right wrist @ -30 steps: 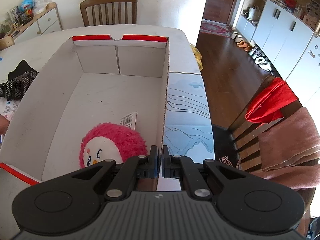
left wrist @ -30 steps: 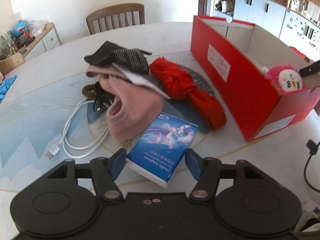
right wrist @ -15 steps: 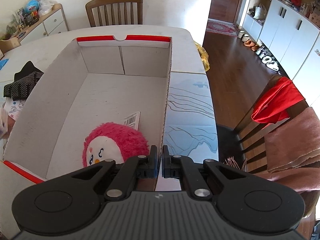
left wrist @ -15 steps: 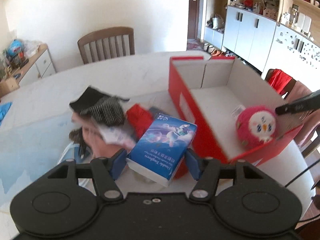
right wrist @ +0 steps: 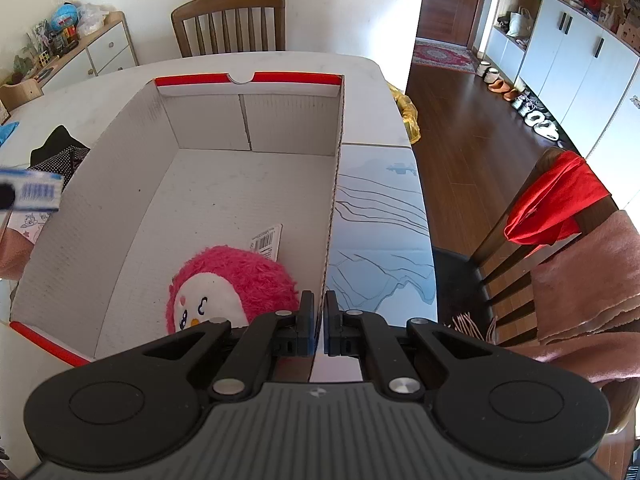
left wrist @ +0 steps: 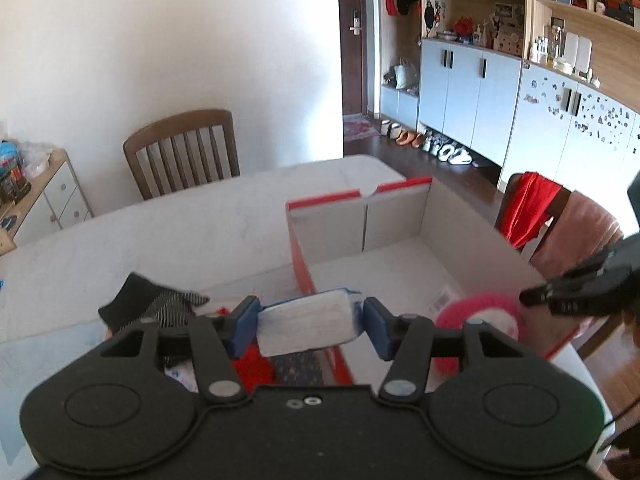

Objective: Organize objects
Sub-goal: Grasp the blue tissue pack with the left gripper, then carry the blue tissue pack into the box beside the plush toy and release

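A blue and white tissue pack (left wrist: 304, 328) hangs in the air between the blue pads of my left gripper (left wrist: 310, 314), whose jaws are closing on it, just left of the red cardboard box (left wrist: 400, 208). In the right wrist view the pack (right wrist: 34, 192) shows at the left edge, beside the box's left wall. A pink plush toy (right wrist: 232, 280) lies in the near end of the box (right wrist: 248, 120). My right gripper (right wrist: 319, 312) is shut on the box's right wall at its near end. In the left wrist view it (left wrist: 532, 298) sits by the plush toy (left wrist: 480, 312).
A pile of clothes lies on the white table left of the box, with a black dotted cloth (left wrist: 156, 304) and a red cloth (left wrist: 252, 368). A wooden chair (left wrist: 184, 148) stands at the far side. Another chair draped with red cloth (right wrist: 552, 200) stands right of the table.
My left gripper has lifted the tissue pack off the table and carried it up and right, toward the box. The right gripper and the plush toy have not moved.
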Motion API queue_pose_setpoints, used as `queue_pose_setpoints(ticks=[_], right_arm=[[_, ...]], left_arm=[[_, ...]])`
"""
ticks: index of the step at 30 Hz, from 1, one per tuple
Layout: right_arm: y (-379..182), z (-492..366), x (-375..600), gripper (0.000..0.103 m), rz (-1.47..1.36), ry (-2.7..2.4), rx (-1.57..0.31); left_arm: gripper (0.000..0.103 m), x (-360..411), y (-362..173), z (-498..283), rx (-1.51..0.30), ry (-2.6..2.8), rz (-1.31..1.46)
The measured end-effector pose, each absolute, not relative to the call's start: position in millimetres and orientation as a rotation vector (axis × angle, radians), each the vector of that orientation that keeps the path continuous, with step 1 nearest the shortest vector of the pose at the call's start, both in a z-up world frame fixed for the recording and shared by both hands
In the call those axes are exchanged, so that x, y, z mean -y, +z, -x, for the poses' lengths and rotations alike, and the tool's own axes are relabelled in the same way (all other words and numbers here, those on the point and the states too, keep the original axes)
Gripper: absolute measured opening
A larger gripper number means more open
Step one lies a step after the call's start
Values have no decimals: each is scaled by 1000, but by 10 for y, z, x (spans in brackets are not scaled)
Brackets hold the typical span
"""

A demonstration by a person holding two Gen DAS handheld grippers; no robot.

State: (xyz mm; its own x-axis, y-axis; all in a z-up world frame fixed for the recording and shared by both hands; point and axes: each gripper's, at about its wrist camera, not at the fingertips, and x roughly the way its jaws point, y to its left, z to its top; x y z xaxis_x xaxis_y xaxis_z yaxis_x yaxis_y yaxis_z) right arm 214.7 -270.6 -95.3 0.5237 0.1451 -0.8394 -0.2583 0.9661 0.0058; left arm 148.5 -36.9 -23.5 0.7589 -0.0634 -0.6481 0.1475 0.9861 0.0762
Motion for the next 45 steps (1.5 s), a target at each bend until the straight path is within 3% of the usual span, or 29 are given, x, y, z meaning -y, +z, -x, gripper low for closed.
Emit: queue_pose_setpoints(ticks=[12,30,41,44,45], right_arm=[[-939,-2145,2719,3,125,248,-988],[-948,-2147,2726,3,134,259,-989],[-950,-2140,2733,3,127,256,-991],[-948,-2136,2732,3,128,255,-991],[-948,-2136,2733,3,128,255,-992]], left_arm=[[53,831,-222,-1882,-685,-192,-183],[53,1242,-942,-2459,-967,-233,-308],[55,1386,-1137,-2594,-1021,-240,-366],[59,1409,-1159,-2612,-1029,-243,-370],[65,1415,-1163,-2614,-1027,-241,-371]])
